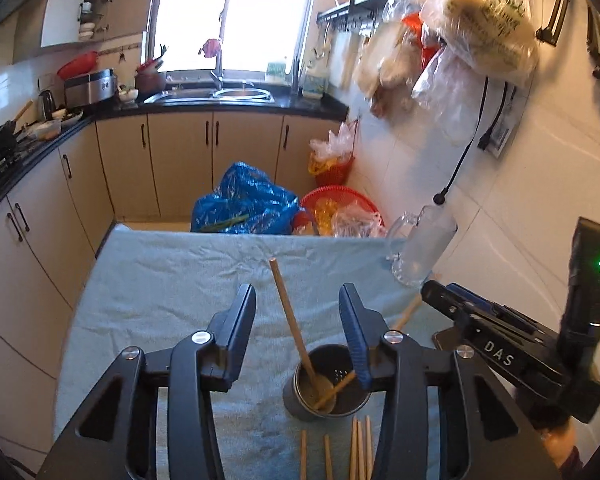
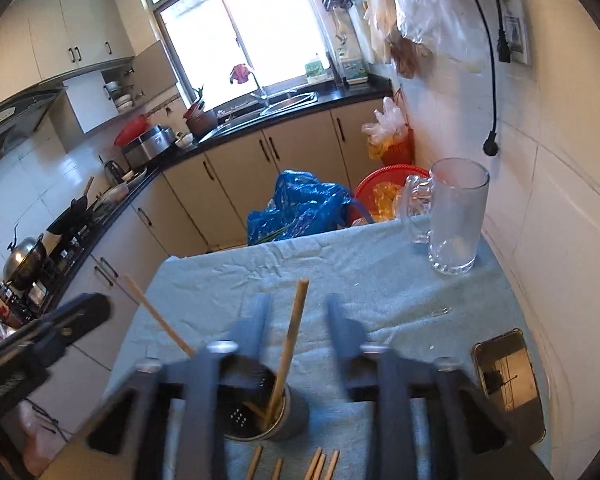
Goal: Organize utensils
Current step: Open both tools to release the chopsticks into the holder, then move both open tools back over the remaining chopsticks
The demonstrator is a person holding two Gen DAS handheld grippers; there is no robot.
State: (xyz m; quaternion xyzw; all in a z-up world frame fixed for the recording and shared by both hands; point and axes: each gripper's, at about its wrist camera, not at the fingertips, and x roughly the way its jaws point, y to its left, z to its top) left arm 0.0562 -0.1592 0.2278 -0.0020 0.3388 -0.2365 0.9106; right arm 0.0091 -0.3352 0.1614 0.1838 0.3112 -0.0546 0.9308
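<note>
Table (image 2: 340,268) cloth is bare across the far middle and left: open room for my grippers there. Metal holder (image 1: 327,384) stands near the front edge, two chopsticks (image 1: 288,316) leaning out of it and rising between my left gripper's (image 1: 298,300) open jaws. Loose chopsticks (image 2: 320,464) lie just in front of the holder. Glass mug (image 2: 456,216) blocks the far right corner by the wall; phone (image 2: 508,384) lies at the right edge. My right gripper (image 1: 512,344) crowds the left one's right side.
</note>
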